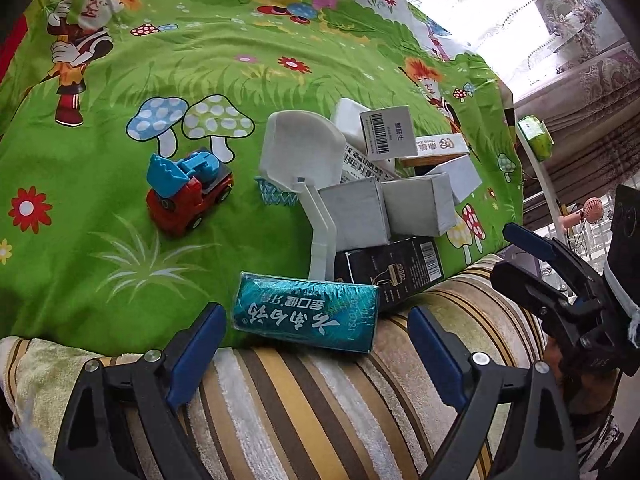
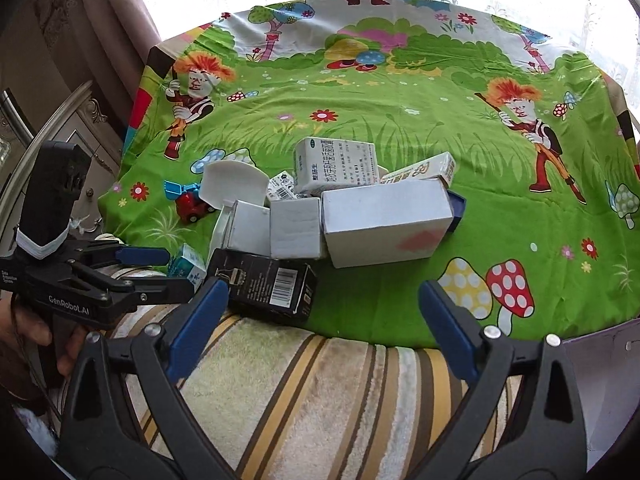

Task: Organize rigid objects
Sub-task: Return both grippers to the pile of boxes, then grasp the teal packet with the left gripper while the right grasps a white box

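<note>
On the green cartoon-print cloth (image 2: pixel 400 120), we note the large white cardboard box (image 2: pixel 386 222): stiff, probably light, best pinched across its short sides. Nearer, the teal toothpaste carton (image 1: pixel 306 314) lies between the spread left gripper (image 1: pixel 316 330) fingers, crushable, so grip its long flat faces; right gripper (image 2: pixel 322 318) also gaping, empty.

1. The cloth (image 1: pixel 120 80) on the table is bright green, with cartoon people with orange hair, spotted mushrooms, red flowers and white grass.
2. The toy truck (image 1: pixel 188 192) is red with a blue scoop.
3. The toothpaste box (image 1: pixel 306 314) is teal with white writing.
4. The toy hoop (image 1: pixel 302 152) is white, and its net is blue.
5. The small boxes (image 2: pixel 296 226) are plain white.
6. The dark box (image 2: pixel 266 284) is black with a white barcode.
7. The towel (image 2: pixel 320 392) is cream with yellow and brown stripes.
8. The left tongs (image 1: pixel 316 340) and the right tongs (image 2: pixel 324 320) are black with blue pads.
</note>
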The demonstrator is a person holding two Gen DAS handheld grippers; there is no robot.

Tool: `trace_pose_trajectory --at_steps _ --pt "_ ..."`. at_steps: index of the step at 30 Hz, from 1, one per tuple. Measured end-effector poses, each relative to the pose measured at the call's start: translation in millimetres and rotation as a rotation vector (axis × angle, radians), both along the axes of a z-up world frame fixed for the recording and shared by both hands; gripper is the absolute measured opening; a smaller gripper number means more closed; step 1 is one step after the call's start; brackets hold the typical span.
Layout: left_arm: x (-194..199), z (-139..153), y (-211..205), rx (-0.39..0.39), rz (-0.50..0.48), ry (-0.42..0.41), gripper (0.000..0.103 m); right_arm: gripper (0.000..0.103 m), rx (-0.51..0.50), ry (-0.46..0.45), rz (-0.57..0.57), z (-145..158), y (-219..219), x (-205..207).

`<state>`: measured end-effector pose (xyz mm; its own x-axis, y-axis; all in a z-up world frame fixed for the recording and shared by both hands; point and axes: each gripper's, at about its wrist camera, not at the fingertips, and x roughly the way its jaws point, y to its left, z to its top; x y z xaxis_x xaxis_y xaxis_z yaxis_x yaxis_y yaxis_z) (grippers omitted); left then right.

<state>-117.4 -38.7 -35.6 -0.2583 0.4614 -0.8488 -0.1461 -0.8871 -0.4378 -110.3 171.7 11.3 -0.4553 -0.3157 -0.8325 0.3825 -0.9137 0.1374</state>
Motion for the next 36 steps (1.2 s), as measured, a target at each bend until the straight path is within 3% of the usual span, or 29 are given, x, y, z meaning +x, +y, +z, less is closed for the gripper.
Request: trace_pose_trajectory --at_steps 7,13,19,21,25,36 --pt "-1 -2 3 -0.002 -0.013 0.003 0.093 0.093 0.038 -0.023 0.002 -11 -15 -17" --pt "-2 -4 3 -0.006 -0.013 0.003 0.09 0.082 0.065 -0.048 0.008 -19 -21 -26" --pt "-2 -5 5 -0.018 -0.015 0.002 0.083 0.066 0.07 -0.07 0.002 -25 -23 -32" --pt "-2 -6 7 -0.023 -0.018 -0.001 0.076 0.057 0.067 -0.075 0.011 -26 -24 -32" --pt "-1 -6 8 -0.027 -0.024 0.001 0.076 0.041 0.071 -0.078 0.02 -27 -25 -31" --pt "11 3 -2 -0.031 0.025 0.037 0.076 0.04 0.035 -0.047 0.038 -18 -21 -17"
